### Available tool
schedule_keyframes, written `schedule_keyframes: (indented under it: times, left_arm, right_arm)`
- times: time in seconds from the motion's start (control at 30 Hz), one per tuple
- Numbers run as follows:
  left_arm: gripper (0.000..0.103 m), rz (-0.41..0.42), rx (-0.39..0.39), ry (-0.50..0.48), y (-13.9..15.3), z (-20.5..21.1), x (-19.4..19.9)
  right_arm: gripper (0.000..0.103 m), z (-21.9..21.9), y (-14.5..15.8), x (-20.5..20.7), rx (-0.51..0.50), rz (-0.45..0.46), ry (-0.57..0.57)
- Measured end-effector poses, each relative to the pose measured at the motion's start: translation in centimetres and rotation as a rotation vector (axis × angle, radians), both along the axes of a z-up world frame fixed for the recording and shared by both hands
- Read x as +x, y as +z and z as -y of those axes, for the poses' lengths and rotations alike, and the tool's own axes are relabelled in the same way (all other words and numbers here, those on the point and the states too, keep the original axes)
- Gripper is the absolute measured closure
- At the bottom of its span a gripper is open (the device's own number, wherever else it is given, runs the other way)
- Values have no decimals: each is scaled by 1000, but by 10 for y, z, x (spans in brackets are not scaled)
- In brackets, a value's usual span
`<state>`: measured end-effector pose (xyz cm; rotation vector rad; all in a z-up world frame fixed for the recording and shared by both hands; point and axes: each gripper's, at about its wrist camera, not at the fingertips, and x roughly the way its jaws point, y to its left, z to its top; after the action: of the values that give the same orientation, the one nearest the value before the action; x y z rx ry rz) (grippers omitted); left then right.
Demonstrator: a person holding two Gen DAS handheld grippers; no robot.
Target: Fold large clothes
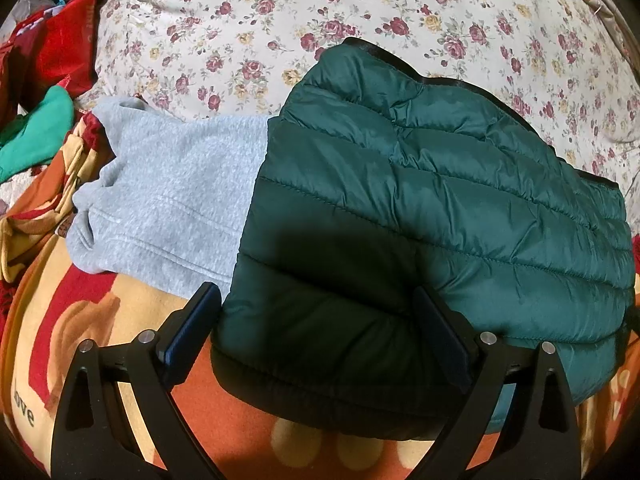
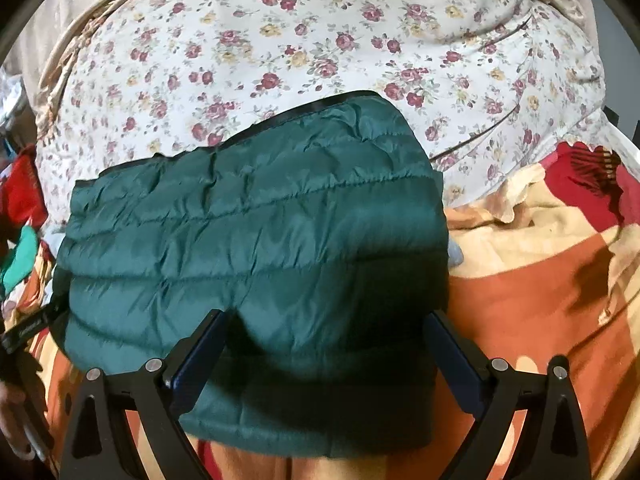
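Observation:
A dark green quilted jacket (image 1: 420, 200) lies folded into a compact block on the bed, black trim along its far edge. In the right wrist view the same jacket (image 2: 260, 220) fills the middle. A folded grey sweatshirt (image 1: 172, 200) lies to its left, its right end tucked under the jacket. My left gripper (image 1: 316, 296) is open over the jacket's near left corner, one finger beside the edge and the other resting on top. My right gripper (image 2: 326, 317) is open over the near edge; the fabric sits loose between the wide jaws.
A floral sheet (image 1: 320, 20) covers the bed behind the clothes. An orange, red and cream blanket (image 2: 540, 300) lies underneath. Red clothes (image 1: 52, 48) and a bright green garment (image 1: 36, 132) are piled at the far left. A hand (image 2: 16, 412) shows at the lower left edge.

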<state>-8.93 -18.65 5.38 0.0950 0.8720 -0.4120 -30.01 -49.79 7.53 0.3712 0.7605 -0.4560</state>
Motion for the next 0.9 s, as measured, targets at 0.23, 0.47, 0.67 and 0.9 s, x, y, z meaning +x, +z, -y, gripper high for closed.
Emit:
schedule_keyframes:
  times: [0.23, 0.47, 0.67, 0.9]
  left_arm:
    - [4, -7, -9, 0, -2, 2, 2]
    - [4, -80, -106, -16, 10, -10, 14]
    - [4, -106, -222, -30, 24, -23, 35]
    - [4, -287, -376, 12, -1, -43, 73]
  right_arm:
    - [0, 16, -15, 18, 30, -38, -11]
    - [1, 23, -3, 10, 53, -10, -3]
    - [1, 42, 3, 5, 117, 47, -9]
    - [0, 59, -8, 18, 146, 33, 45]
